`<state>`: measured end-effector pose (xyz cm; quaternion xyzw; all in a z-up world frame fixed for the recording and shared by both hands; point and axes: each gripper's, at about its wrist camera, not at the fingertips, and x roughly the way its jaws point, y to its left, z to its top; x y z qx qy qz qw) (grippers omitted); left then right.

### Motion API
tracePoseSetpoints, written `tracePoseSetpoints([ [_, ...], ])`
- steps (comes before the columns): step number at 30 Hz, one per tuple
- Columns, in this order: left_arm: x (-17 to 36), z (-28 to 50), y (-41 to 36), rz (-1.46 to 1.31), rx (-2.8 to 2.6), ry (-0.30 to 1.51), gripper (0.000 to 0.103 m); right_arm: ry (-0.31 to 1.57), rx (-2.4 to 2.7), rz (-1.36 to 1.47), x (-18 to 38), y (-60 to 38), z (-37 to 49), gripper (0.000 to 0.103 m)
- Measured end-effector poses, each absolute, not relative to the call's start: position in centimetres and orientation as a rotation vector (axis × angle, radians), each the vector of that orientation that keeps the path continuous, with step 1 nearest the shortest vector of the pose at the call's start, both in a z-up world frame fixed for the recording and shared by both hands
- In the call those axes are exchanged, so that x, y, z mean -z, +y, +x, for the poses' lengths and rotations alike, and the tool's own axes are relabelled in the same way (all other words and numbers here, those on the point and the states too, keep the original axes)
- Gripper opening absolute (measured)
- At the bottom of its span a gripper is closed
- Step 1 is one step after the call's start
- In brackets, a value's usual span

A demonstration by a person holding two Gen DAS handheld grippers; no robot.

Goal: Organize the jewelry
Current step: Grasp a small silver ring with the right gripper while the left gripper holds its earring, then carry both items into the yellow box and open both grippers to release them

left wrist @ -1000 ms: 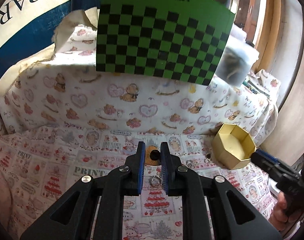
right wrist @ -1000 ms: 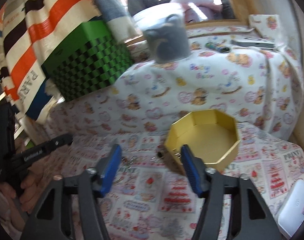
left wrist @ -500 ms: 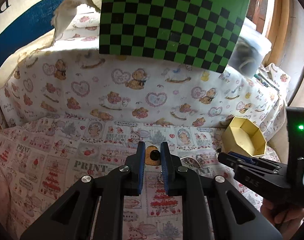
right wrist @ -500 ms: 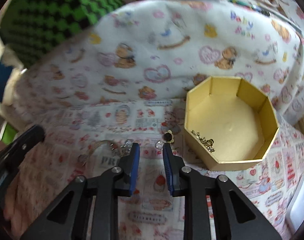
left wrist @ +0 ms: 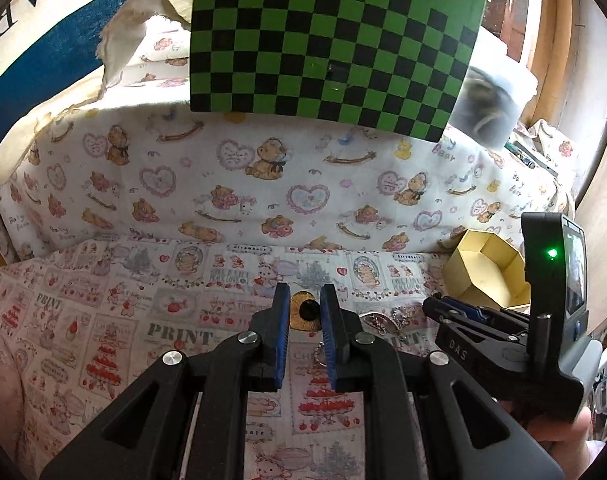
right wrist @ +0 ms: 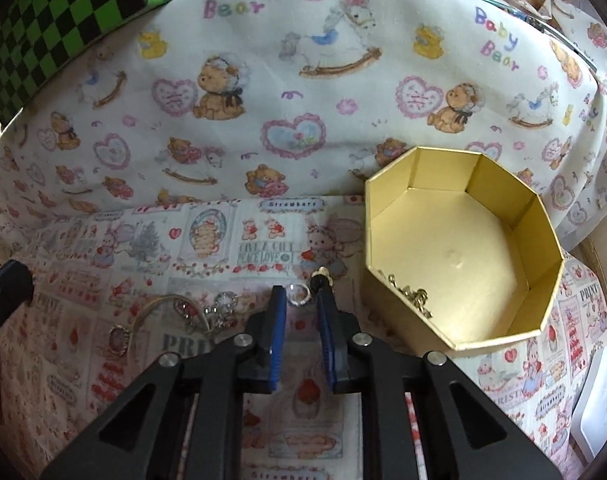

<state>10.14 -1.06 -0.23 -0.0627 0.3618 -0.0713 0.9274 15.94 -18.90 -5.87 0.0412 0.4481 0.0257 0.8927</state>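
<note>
Left gripper (left wrist: 305, 300): I am holding it low over the printed cloth (left wrist: 115, 312); its blue pads are standing a narrow gap apart with nothing pinched between them

Orange disc (left wrist: 303, 312): I am seeing it lying on the cloth through that gap, just past the tips; a small ring charm (left wrist: 321, 354) is lying under the right-hand pad

Right gripper (right wrist: 301, 300): I am keeping it near the cloth, jaws narrowly parted, gripping nothing

Silver ring (right wrist: 298, 294): it is sitting on the cloth right at the gap between the right gripper's tips; whether a pad is touching it I cannot tell, the view is too coarse there

Black-and-gold earring (right wrist: 320, 276): it is lying just beyond the right pad's tip, near the box wall

Gold octagonal box (right wrist: 543, 292): it is standing open on the cloth to the right of the right gripper; a gold chain (right wrist: 411, 294) is resting inside against the near-left wall

Loose pieces: a bangle (right wrist: 163, 306), a sparkly cluster (right wrist: 223, 304) and an oval pendant (right wrist: 117, 338) are lying on the cloth left of the right gripper

Background: a green checkered board (left wrist: 331, 40) is leaning above the bear-print fabric (right wrist: 263, 100)
</note>
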Motion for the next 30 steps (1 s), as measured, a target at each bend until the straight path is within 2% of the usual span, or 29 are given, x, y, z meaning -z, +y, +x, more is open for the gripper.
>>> tracePoseSetpoints([
  [12,0.2,10.5,0.2,-0.171,0.127,0.751,0.014,0.931,-0.056,0.076,6.2,-18.3,18.7,0.012],
  [25,-0.5,9.2,-1.7,-0.133,0.169,0.733,0.014,0.836,-0.166,0.055,3.1,-20.9,12.8,0.012],
  [30,-1.3,8.2,-3.1,-0.114,0.207,0.711,0.014,0.745,-0.201,0.161,1.4,-25.0,10.4,0.012],
])
